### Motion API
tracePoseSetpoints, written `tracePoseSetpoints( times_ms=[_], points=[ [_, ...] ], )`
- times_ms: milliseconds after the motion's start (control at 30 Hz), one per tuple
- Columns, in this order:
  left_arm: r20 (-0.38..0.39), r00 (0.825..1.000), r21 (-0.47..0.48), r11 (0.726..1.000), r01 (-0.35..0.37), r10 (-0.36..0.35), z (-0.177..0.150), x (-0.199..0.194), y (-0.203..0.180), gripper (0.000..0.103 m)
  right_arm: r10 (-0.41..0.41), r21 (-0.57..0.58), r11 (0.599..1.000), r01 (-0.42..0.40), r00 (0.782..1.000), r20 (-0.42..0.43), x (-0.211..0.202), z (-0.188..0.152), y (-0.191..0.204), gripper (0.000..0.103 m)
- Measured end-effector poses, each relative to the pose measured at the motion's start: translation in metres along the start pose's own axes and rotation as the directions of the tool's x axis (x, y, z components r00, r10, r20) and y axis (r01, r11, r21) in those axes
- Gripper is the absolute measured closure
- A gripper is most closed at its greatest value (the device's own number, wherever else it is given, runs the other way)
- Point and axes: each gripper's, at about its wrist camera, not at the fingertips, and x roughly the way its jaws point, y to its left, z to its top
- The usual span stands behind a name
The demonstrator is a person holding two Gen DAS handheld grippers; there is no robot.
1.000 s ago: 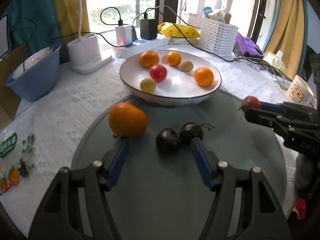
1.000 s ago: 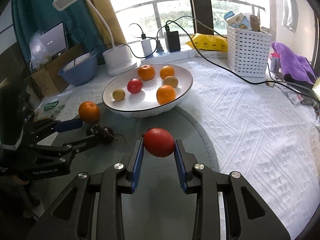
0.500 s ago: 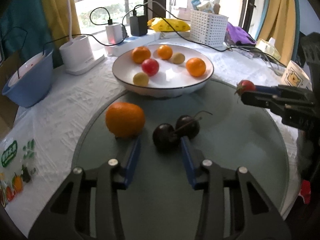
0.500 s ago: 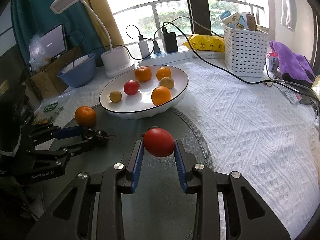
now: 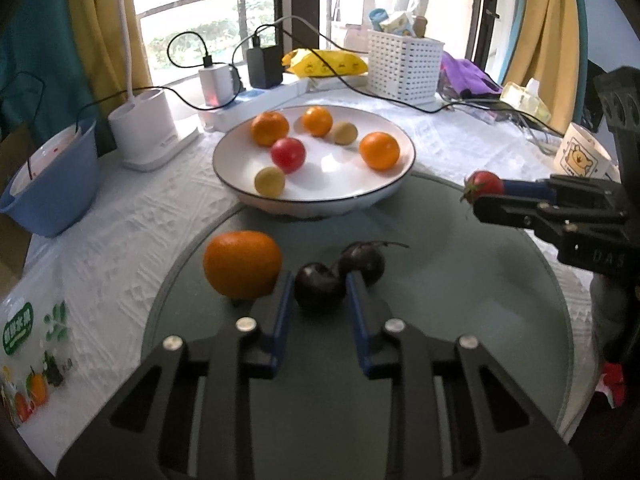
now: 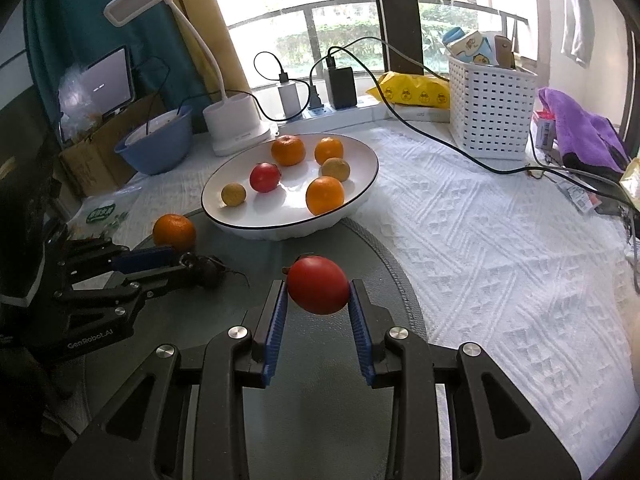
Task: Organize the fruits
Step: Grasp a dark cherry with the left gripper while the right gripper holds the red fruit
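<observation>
Two dark cherries lie on the round glass mat [image 5: 460, 320]. My left gripper [image 5: 318, 280] is closing on the nearer cherry [image 5: 319, 291], and both blue pads touch its sides. The second cherry [image 5: 362, 262] sits just behind the right finger. An orange [image 5: 242, 263] rests against the left finger's outer side. My right gripper [image 6: 318, 290] hovers over the mat, shut on a red tomato [image 6: 318, 284]. A white plate [image 5: 320, 210] behind holds several oranges, a red tomato and small yellow fruits. The right wrist view shows the left gripper [image 6: 188, 264] beside the orange [image 6: 175, 232].
A blue bowl [image 5: 48, 188] and a white lamp base [image 5: 146, 136] stand at the left. A power strip with chargers and cables, a white basket [image 5: 404, 66] and a purple cloth line the back. A mug [image 5: 580, 158] stands right; a printed bag [image 5: 28, 340] lies near left.
The left jaws have narrowed from wide apart around the orange and cherries to touching the nearer cherry. The right gripper still holds the tomato in the same place.
</observation>
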Motion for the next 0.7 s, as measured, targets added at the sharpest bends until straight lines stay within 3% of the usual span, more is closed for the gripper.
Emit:
tracePoseSetpoints(
  times_ms=[700],
  points=[
    [0.034,0.999,-0.015,1.0,-0.009,0.009,-0.006,-0.032,-0.002,0.075,0.005,-0.028,1.0,-0.004,0.999,0.037,-0.018,0.006,0.011,0.069]
  ],
)
